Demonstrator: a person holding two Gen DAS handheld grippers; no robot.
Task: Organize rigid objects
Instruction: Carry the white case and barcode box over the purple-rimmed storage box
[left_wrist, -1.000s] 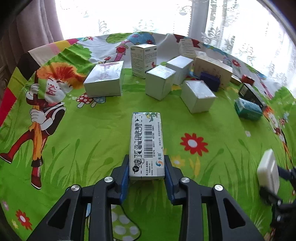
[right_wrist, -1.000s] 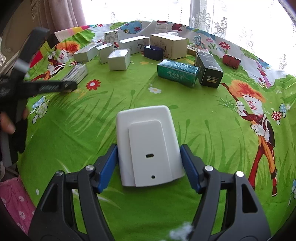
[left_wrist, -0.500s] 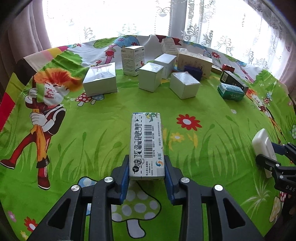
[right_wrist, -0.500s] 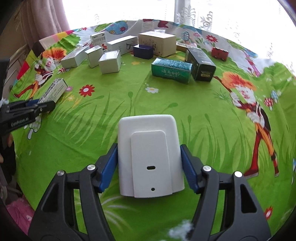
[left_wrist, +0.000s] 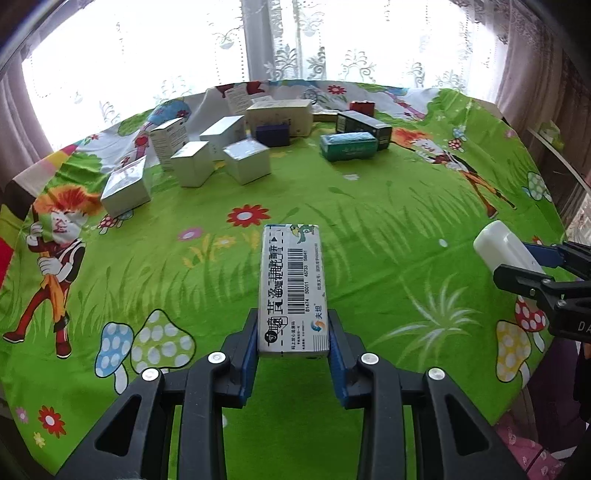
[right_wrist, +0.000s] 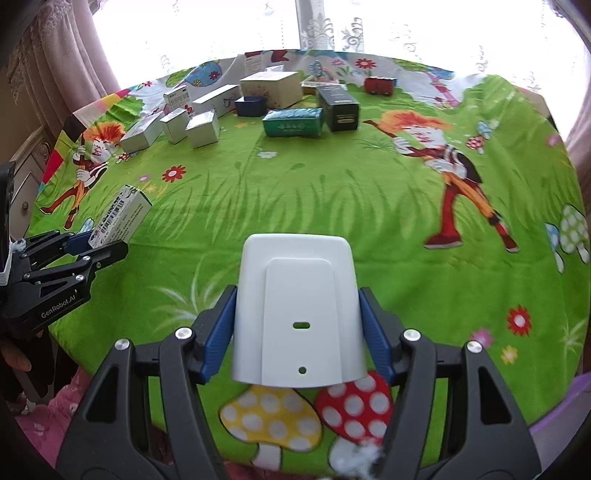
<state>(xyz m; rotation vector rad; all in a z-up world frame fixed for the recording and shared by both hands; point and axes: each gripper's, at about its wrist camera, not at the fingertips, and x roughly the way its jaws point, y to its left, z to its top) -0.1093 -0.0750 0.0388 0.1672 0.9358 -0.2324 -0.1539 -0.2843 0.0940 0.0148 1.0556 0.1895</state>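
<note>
left gripper (left_wrist: 293, 341): black plastic frame with blue pads; jaws clamped tight on the near end of the barcode box (left_wrist: 292, 286), one pad on each long side

barcode box: long flat cardboard carton, white-grey, barcode and black print on the top face; sticks out forward from the pads, held up over the cloth near the table's front edge; from the right wrist view it's off on the left side (right_wrist: 120, 216)

right gripper (right_wrist: 297, 334): same black frame and blue pads; jaws pretty wide but pressed on both sides of the white plastic piece (right_wrist: 297, 314), so it's a grip, not an open hand

white plastic piece: smooth, glossy, rounded top corners, raised panel down the middle with a small slot and a round hole; held above the front edge of the table; from the left wrist view it shows edge-on at the right (left_wrist: 506, 249)

tablecloth (left_wrist: 369, 229): soft-looking fabric, bright green with cartoon grass, flowers, mushrooms and orange-haired figures; covers a round table

far side boxes: cluster of silvery boxes (left_wrist: 245, 160), a teal box (left_wrist: 349, 146), a dark box (left_wrist: 364, 125), a navy one (left_wrist: 272, 134) and a beige carton (left_wrist: 279, 116); all near the back edge by the lace curtain (left_wrist: 314, 40), well apart from both held things
</note>
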